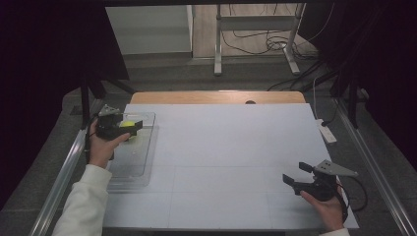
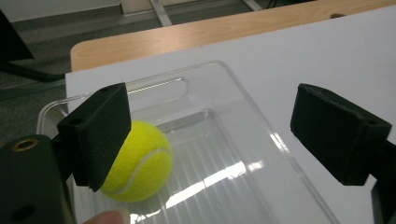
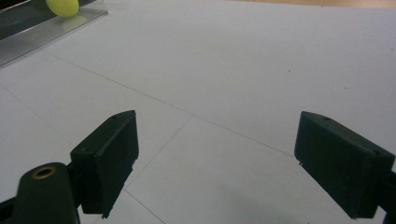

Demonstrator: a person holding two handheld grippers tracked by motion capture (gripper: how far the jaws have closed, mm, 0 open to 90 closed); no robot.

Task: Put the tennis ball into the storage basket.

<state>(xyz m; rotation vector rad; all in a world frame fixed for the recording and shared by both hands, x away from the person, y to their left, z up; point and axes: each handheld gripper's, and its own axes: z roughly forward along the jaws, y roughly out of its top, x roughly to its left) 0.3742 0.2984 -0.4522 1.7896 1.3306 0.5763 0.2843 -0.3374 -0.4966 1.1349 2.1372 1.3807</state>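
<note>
tennis ball rests in the clear tray at the table's left; our left gripper hangs released above it, the right gripper gapes empty. we judge it light, springy and fuzzy, best pinched across its middle.

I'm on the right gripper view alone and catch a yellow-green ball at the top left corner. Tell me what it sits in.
Observer: The yellow-green tennis ball lies in a clear plastic tray at the table's left side.
Operator: Report the left gripper.
Observer: The left gripper hangs over that tray, jaws open, and the ball lies beyond its left jaw, not between the two.
Operator: Say what is under the white sheet.
Observer: The white sheet covers a light wooden tabletop, whose far edge stays bare.
</note>
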